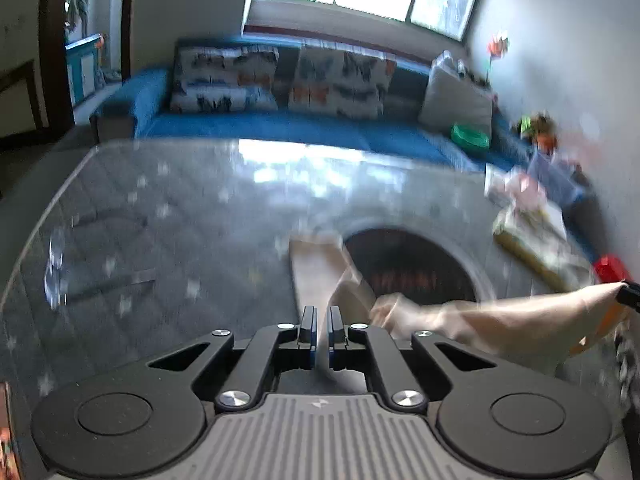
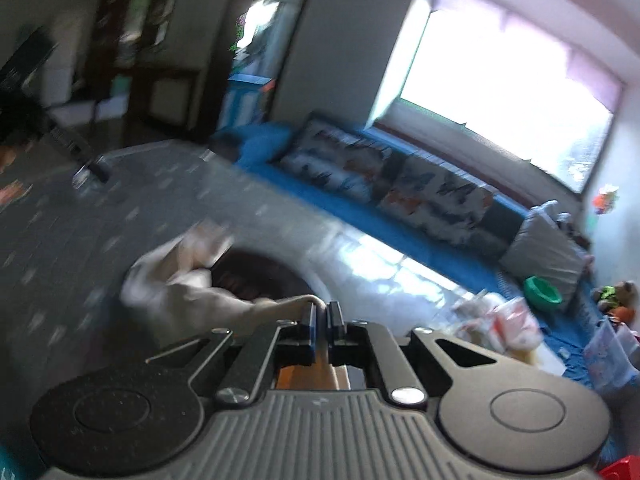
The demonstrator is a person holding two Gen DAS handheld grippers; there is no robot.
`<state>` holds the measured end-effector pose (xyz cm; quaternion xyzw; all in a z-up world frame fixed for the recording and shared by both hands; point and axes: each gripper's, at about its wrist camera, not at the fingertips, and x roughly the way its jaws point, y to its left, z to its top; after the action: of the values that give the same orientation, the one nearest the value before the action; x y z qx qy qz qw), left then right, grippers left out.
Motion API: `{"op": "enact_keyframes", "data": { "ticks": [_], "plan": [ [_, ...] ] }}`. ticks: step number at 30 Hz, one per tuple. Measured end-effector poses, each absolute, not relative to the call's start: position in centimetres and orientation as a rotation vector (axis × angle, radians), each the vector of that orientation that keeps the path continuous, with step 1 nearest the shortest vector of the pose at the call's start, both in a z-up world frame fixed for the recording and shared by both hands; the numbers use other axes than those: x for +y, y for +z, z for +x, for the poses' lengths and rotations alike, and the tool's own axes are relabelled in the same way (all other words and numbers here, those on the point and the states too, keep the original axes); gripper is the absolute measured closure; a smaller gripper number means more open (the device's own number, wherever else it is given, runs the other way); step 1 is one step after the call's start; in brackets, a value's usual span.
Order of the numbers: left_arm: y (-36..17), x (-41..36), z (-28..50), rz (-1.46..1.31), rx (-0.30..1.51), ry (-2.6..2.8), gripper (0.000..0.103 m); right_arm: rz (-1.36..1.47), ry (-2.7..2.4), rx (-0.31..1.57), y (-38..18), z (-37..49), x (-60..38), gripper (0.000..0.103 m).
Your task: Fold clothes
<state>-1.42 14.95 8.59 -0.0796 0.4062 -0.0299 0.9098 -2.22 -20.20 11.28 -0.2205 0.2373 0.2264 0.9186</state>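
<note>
A beige garment [image 1: 472, 320] hangs stretched above a grey star-patterned glass table [image 1: 160, 220]. My left gripper [image 1: 320, 320] is shut on one end of it; cloth passes between the jaws and trails right to the other gripper's black tip at the frame edge. In the right wrist view my right gripper [image 2: 320, 316] is shut on the same garment [image 2: 188, 288], which runs off to the left, blurred. Part of the cloth drops toward the table [image 2: 60, 220].
A dark round opening [image 1: 412, 264] shows in the tabletop. Plastic bags and packets [image 1: 532, 236] and a red object [image 1: 610, 268] lie at the table's right end. A blue sofa [image 1: 280, 128] with cushions and a green bowl [image 1: 470, 136] stands behind.
</note>
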Motion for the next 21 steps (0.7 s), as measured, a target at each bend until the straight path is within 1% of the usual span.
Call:
{"op": "enact_keyframes", "data": {
  "ticks": [2,5,6,7,8,9,10,11,13,15,18,21],
  "plan": [
    [6.7,14.8,-1.9,-0.161,0.891,-0.07,0.097,-0.492,0.512,0.546,9.8,-4.4,-19.7,0.099],
    [4.0,14.3,-1.1,-0.198,0.976,-0.083,0.088,-0.519,0.58,0.638,7.7,-6.7,-19.1,0.099],
    [3.3,14.1,-0.9,-0.21,0.992,-0.088,0.08,-0.526,0.593,0.665,7.0,-7.4,-18.7,0.099],
    [2.7,13.5,-0.6,-0.212,1.003,-0.099,0.068,-0.527,0.606,0.688,6.5,-7.9,-18.5,0.099],
    [2.2,12.8,-0.4,-0.216,1.01,-0.117,0.061,-0.53,0.628,0.717,5.7,-9.1,-18.0,0.099],
    [1.7,12.0,-0.1,-0.219,1.018,-0.135,0.048,-0.536,0.636,0.727,5.3,-9.4,-17.9,0.099],
    [1.2,11.3,0.2,-0.224,1.027,-0.149,0.042,-0.53,0.643,0.741,5.0,-9.9,-17.9,0.099],
    [0.9,10.8,0.6,-0.233,1.037,-0.155,0.04,-0.523,0.65,0.754,4.6,-10.3,-18.0,0.099],
    [0.3,9.9,1.4,-0.253,1.039,-0.161,0.031,-0.521,0.655,0.765,4.2,-11.1,-18.0,0.099],
    [-0.3,9.4,2.6,-0.282,1.053,-0.12,0.025,-0.51,0.657,0.763,4.3,-11.6,-18.1,0.099],
    [-1.1,9.4,4.0,-0.35,1.07,-0.086,0.021,-0.513,0.655,0.769,4.3,-11.6,-18.3,0.099],
    [-1.8,9.2,4.6,-0.387,1.083,-0.039,0.02,-0.514,0.655,0.773,4.3,-11.5,-18.4,0.099]
  ]
}}
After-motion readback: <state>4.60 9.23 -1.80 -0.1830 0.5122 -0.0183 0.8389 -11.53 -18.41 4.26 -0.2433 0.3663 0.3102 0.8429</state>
